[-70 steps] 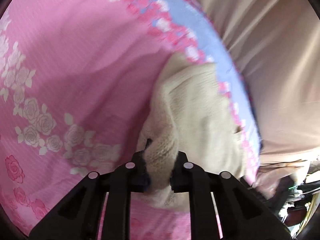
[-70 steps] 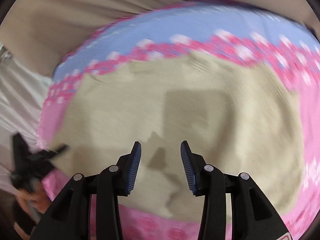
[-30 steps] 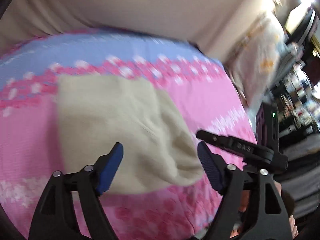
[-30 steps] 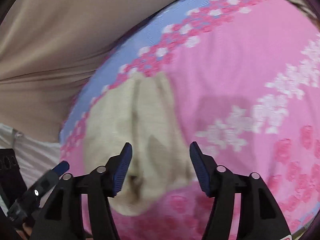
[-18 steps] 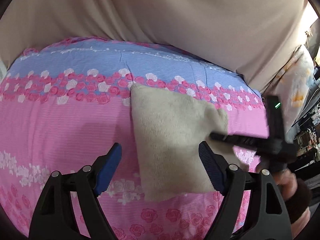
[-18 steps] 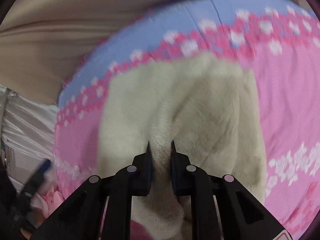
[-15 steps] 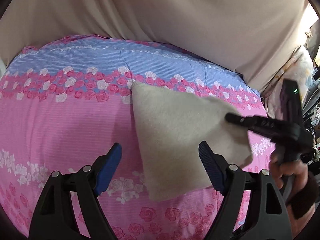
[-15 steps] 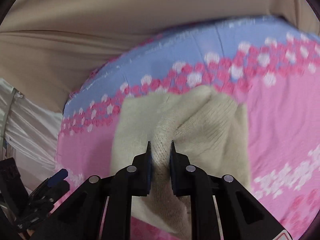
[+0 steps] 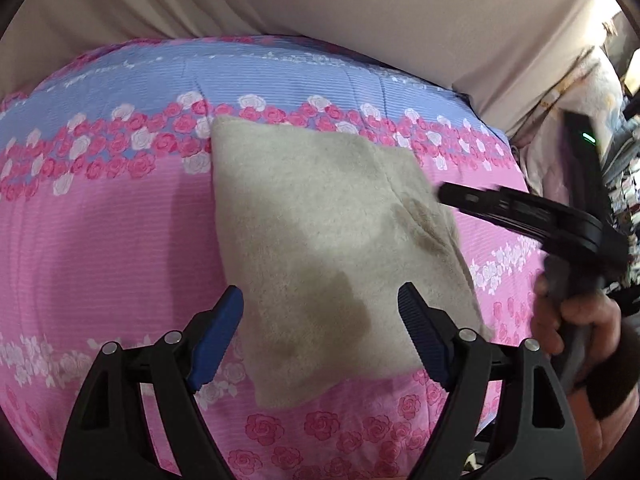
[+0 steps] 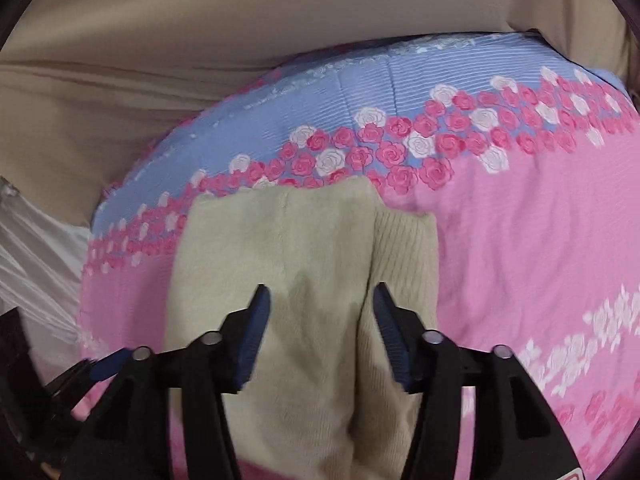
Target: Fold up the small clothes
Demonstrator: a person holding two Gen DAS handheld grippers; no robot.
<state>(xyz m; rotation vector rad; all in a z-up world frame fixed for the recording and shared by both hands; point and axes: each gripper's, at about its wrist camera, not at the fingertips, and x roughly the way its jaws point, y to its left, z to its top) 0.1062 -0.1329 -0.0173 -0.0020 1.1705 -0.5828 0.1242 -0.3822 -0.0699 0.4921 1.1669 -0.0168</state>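
Left claw [image 9: 320, 320]: jaws apart, empty, above cream knit garment [image 9: 328, 248]. Right claw [image 10: 318, 332]: jaws opening, over garment's folded edge. Garment lies on rose-print bedspread [image 9: 100, 232]; beige curtain [image 9: 320, 8] behind.

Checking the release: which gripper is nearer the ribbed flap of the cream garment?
Right. The right gripper hangs directly over the ribbed flap, jaws opening; the left gripper hovers open over the garment's plain near edge.

Both wrist views look steeply down, close, sharing the sweater [image 9: 328, 248] (folded).
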